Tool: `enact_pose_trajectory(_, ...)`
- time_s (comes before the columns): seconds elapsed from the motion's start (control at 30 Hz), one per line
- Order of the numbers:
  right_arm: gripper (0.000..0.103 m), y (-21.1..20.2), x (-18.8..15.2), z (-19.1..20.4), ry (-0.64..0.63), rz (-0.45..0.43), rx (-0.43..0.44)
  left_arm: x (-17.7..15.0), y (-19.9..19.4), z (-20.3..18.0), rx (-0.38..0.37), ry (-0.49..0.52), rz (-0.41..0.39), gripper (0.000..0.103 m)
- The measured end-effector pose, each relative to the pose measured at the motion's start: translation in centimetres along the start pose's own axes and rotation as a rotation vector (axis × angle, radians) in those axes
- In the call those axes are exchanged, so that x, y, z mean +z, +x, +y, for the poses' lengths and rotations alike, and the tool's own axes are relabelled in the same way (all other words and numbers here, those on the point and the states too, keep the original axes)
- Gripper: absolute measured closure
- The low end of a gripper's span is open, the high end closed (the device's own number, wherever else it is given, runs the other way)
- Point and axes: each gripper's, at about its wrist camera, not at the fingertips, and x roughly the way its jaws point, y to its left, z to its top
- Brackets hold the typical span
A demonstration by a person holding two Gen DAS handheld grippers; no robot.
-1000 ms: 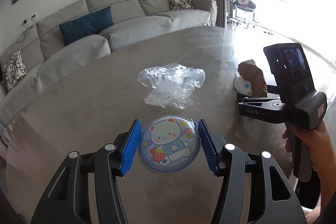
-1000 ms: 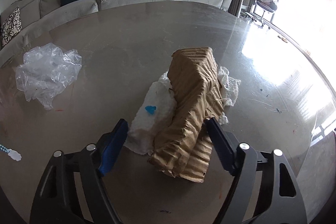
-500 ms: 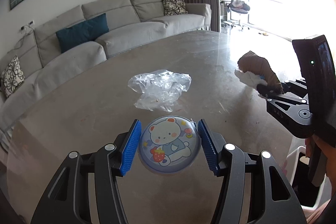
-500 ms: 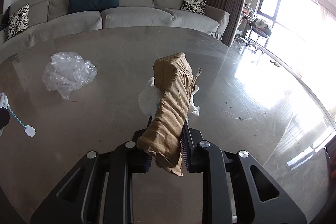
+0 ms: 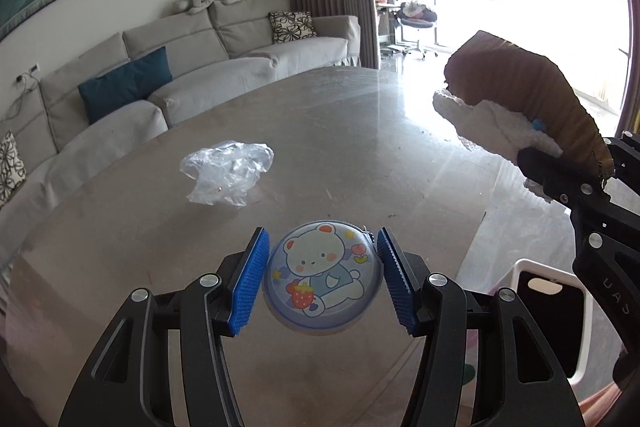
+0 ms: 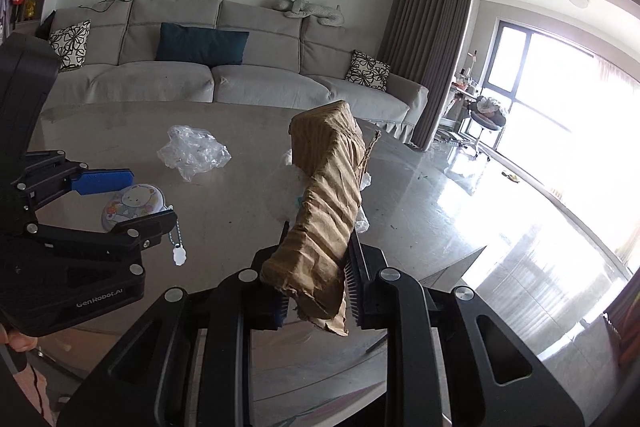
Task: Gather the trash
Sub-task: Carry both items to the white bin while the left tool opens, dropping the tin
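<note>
The right gripper (image 6: 316, 291) is clamped on the near end of a crumpled brown paper wad (image 6: 326, 195); white tissue (image 5: 492, 125) is pinched against it. Both project forward of the fingertips, held clear above the table (image 6: 420, 195). The bundle appears light, soft and compressible; a loose tissue edge could slip out, so grip pressure should be maintained.

The left gripper (image 5: 322, 281) holds a round bear-print case (image 5: 322, 279) between its blue pads (image 5: 250, 281). The case looks rigid and smooth.

A clear plastic bag (image 5: 226, 173) lies on the table ahead and left of the left gripper. It is probably very light, thin and slippery; pinch a bunched fold near its centre. A white bin (image 5: 548, 307) stands below the right gripper.
</note>
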Motion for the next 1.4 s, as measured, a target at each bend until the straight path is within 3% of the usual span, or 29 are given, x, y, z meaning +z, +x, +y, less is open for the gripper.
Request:
enact_pose_trajectory(0.33,0.078,-6.0,-7.9,-6.1,0.126,0.074,-0.094,-3.0,-0.5,-11.0,-0.121,0.097,0.048,0.046)
enact_pose_trajectory(0.53,0.077,-7.6,-12.3,-10.3,0.228,0.148,-0.174,-5.0,-0.6,-20.1,-0.214,0.223,0.081,0.046)
enact_pose_trajectory(0.73,0.077,-7.1,-14.8,-12.7,0.264,0.195,-0.223,-6.8,0.7,-26.1,-0.272,0.330,0.111,0.046)
enact_pose_trajectory(1.0,0.077,-4.5,-16.7,-13.2,0.275,0.287,-0.214,-9.0,3.8,-28.9,-0.317,0.376,0.221,0.046)
enact_pose_trajectory(1.27,0.077,-4.0,-17.3,-14.3,0.288,0.306,-0.218,-10.5,5.9,-28.9,-0.348,0.394,0.303,0.044)
enact_pose_trajectory(1.33,0.077,-3.8,-17.2,-14.3,0.287,0.312,-0.220,-10.6,6.1,-29.0,-0.345,0.411,0.314,0.034)
enact_pose_trajectory(1.37,0.077,-3.7,-17.3,-14.2,0.286,0.316,-0.220,-10.7,6.2,-29.1,-0.333,0.423,0.314,0.012)
enact_pose_trajectory(1.4,0.077,-3.7,-17.3,-14.2,0.285,0.319,-0.222,-10.7,6.3,-29.1,-0.312,0.430,0.305,0.003)
